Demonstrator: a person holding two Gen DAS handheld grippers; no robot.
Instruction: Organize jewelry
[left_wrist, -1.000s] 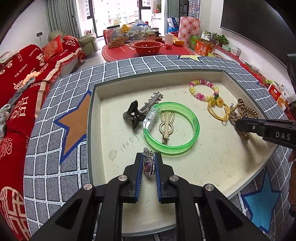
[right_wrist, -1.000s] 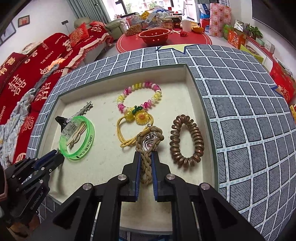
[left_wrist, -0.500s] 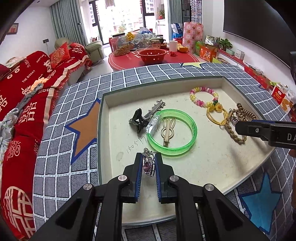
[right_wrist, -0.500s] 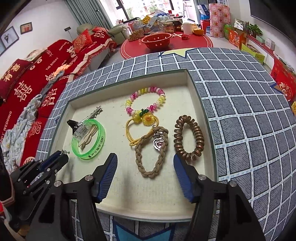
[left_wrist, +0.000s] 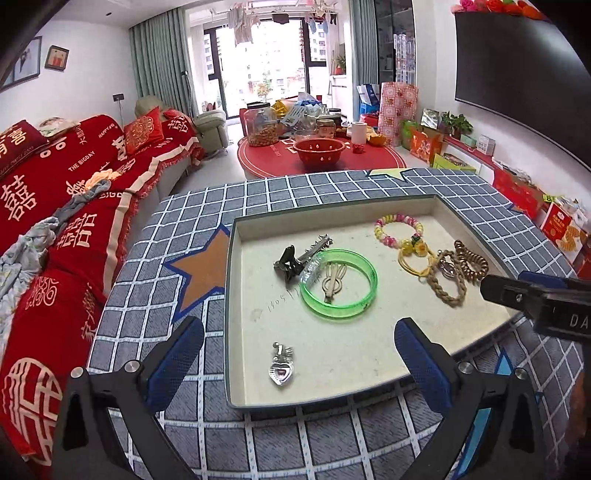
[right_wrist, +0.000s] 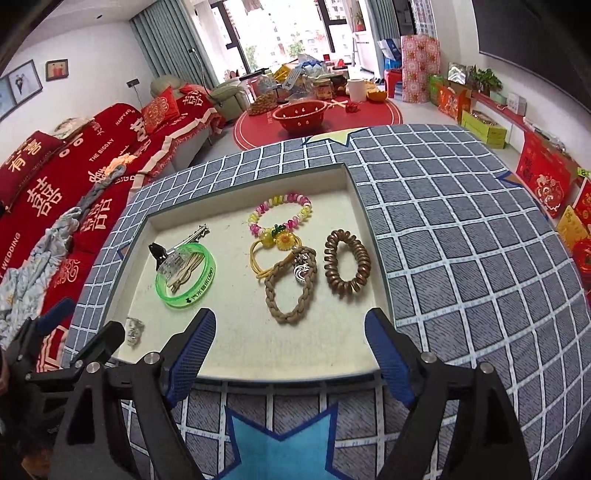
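A: What stood nearest the lens?

B: The left gripper, its jaws spreading wide with nothing pinched between them, hung over the near edge of the tray. The right gripper was likewise opening and empty, over the tray's near rim.

A: And the jewelry?

B: All of it lay in the tray. A silver heart charm sat alone near the front left corner, free of the blue pads.

A: Further in?

B: A green bangle ringed a beige clip, with a black clip touching its left side. To the right lay a braided cord with a small pendant, overlapping a yellow band, just beside a brown coil tie. A bead bracelet lay farthest back.

A: Beyond that?

B: The checked cloth, then a red sofa and a red bowl.
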